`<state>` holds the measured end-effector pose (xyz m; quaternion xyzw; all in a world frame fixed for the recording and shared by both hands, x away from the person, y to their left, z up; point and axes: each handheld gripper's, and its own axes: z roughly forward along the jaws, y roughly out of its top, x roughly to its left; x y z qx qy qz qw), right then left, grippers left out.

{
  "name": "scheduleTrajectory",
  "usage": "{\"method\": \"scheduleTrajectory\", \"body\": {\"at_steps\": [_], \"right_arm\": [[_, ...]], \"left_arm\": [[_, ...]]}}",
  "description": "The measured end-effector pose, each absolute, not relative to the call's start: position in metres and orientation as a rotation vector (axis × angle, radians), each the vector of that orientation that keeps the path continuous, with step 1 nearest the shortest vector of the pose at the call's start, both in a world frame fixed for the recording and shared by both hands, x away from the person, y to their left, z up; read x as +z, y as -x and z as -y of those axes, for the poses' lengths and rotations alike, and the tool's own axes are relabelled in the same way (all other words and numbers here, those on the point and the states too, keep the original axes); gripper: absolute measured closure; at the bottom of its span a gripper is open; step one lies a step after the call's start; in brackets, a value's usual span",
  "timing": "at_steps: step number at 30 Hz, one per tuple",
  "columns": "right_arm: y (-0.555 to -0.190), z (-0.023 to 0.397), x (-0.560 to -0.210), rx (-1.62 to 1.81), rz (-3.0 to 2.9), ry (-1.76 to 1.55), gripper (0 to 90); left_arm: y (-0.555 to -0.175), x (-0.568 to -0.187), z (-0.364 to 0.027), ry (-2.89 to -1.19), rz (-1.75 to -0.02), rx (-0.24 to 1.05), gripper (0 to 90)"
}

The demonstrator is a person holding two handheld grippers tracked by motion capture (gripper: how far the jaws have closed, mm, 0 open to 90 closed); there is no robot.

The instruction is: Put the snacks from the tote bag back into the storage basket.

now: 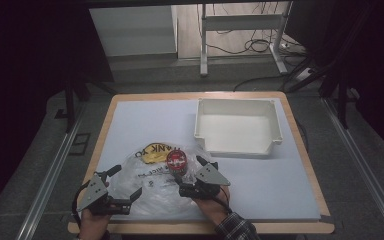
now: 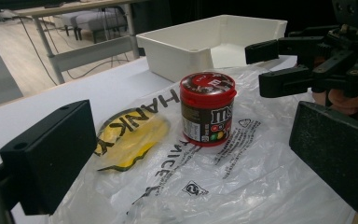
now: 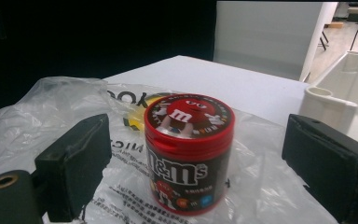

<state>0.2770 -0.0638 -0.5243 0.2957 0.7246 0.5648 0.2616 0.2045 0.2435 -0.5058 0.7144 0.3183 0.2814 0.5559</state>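
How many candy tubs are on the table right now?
1. The candy tub stands upright on the plastic bag, in front of the right gripper; none visible in the white bin.

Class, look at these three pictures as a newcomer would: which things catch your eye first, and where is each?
A red-lidded M&M's tub stands upright on a clear plastic bag at the table's near edge, framed by the right gripper and its open jaws. A white plastic bin sits at the far right.
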Motion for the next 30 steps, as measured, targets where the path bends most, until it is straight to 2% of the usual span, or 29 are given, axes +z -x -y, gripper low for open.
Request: {"method": "scheduleTrajectory", "body": {"at_steps": [30], "right_arm": [[-0.29,0.018,-0.537,1.432,-1.871,-0.894,11.4]], "left_arm": [[-0.204,-0.505,-0.244,-1.682,-0.746,0.665,0.7]]}}
